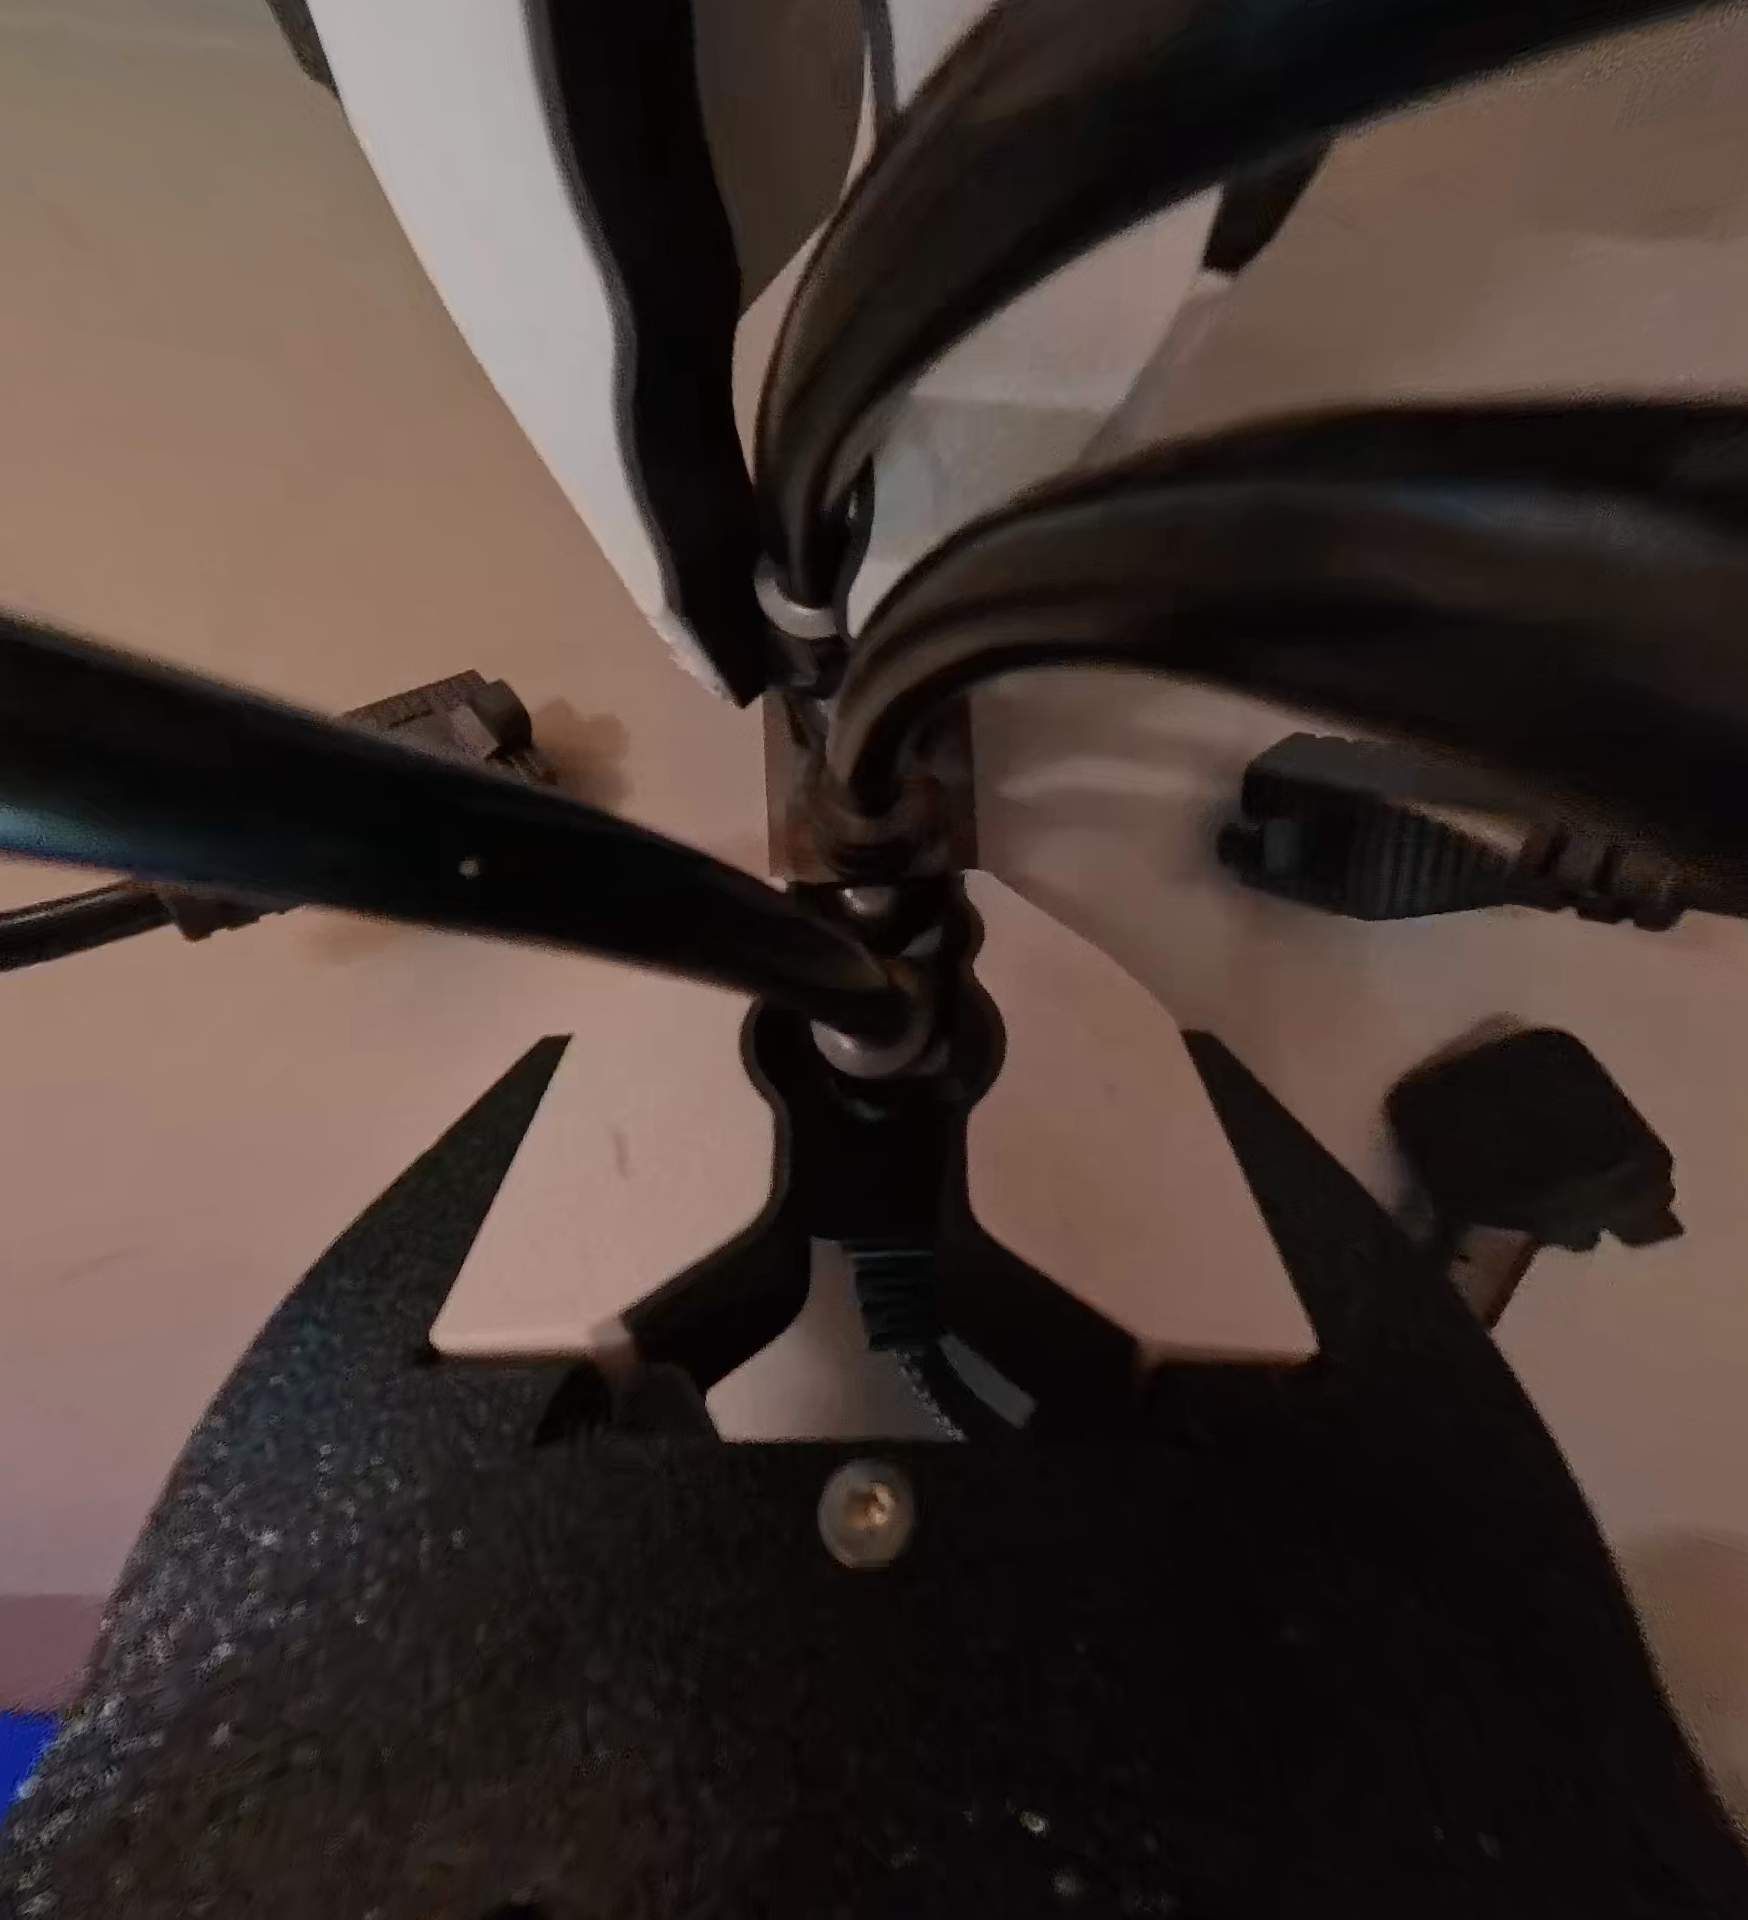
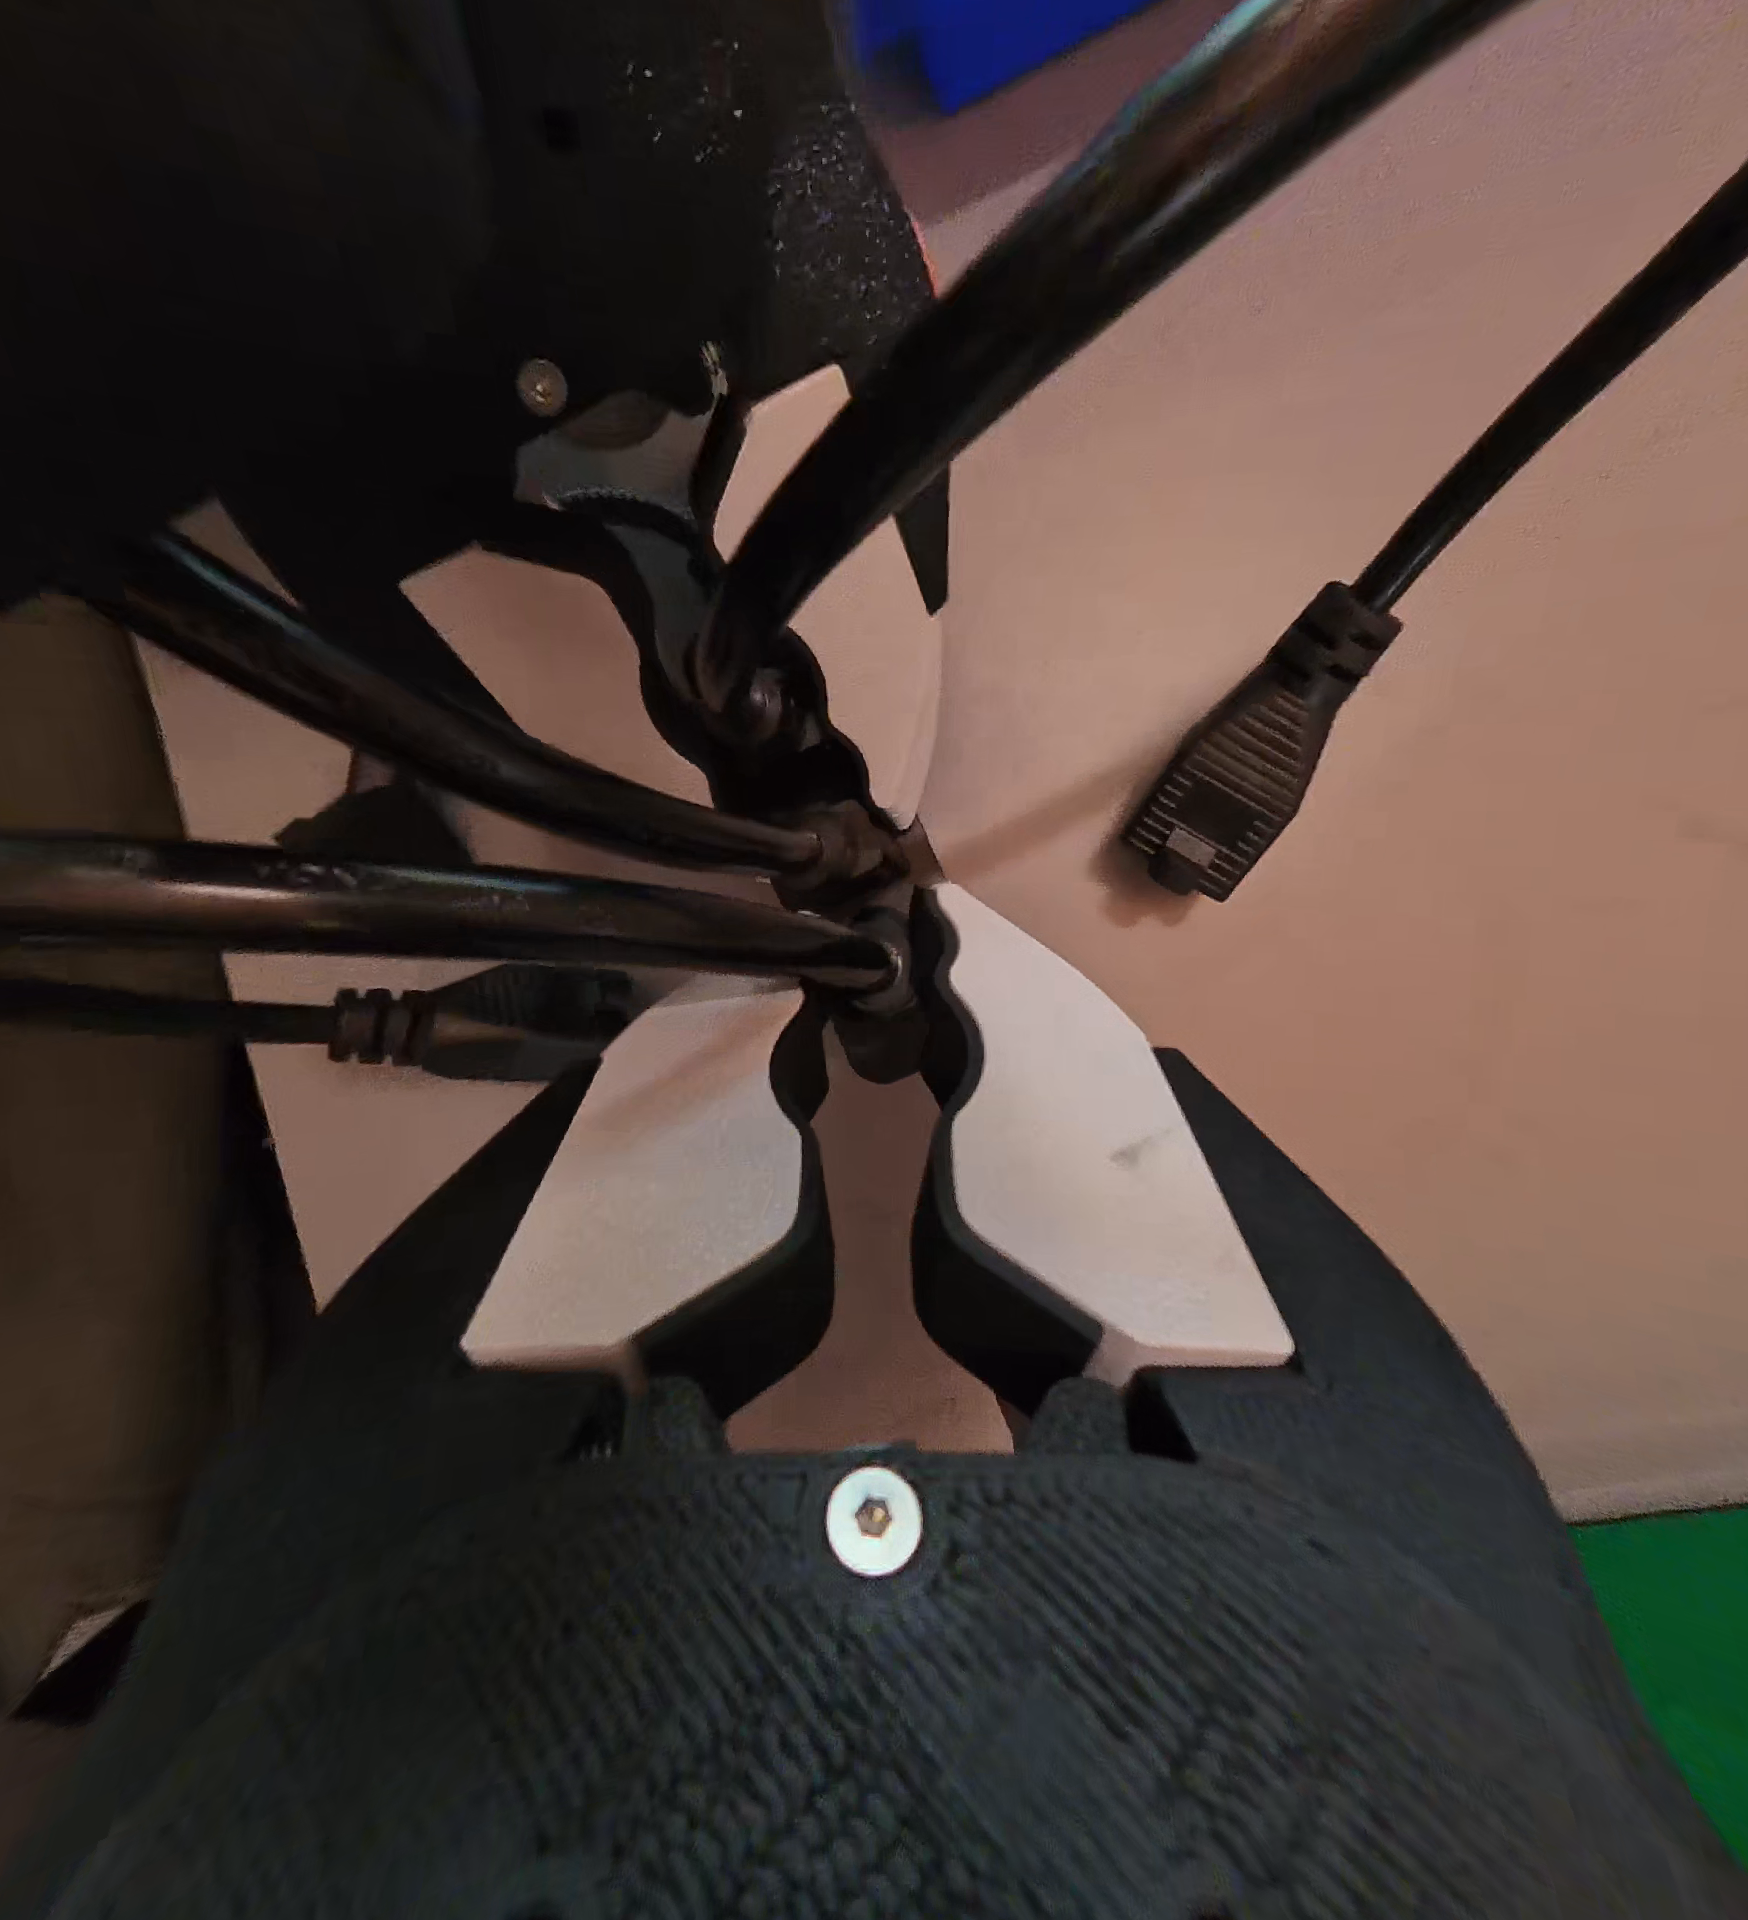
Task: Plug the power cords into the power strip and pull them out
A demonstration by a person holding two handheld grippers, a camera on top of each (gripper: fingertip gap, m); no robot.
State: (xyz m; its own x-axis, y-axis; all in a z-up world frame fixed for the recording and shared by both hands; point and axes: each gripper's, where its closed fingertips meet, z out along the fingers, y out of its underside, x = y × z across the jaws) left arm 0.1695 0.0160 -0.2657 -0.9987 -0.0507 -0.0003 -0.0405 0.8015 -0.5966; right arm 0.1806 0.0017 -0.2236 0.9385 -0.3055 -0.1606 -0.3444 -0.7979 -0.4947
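Left wrist view first: a thick black power cord (image 1: pixel 330 821) sweeps in from the left edge and runs straight into the left claw (image 1: pixel 875 1039), whose fingers are pinched narrow around it at the tips. Behind that cord, a dark connector (image 1: pixel 454 717) lies on the beige worktop (image 1: pixel 174 468). Up the middle, more black cords (image 1: pixel 1109 208) fan out over the white power strip (image 1: pixel 496 260), though exactly where each one ends is lost in the blur. Further right, a ribbed black connector (image 1: pixel 1369 842) rests on the worktop, and another black plug (image 1: pixel 1524 1132) sits just beside the claw's right prong. Over to the right wrist view: black cords stream in from the left and bunch at the centre, where the right claw (image 2: pixel 875 1023) is clamped narrow on a cord's end. The left claw (image 2: pixel 745 686) faces it from above, tips nearly meeting. Off right, a loose ribbed connector (image 2: pixel 1254 748) lies flat on the worktop (image 2: pixel 1472 935).
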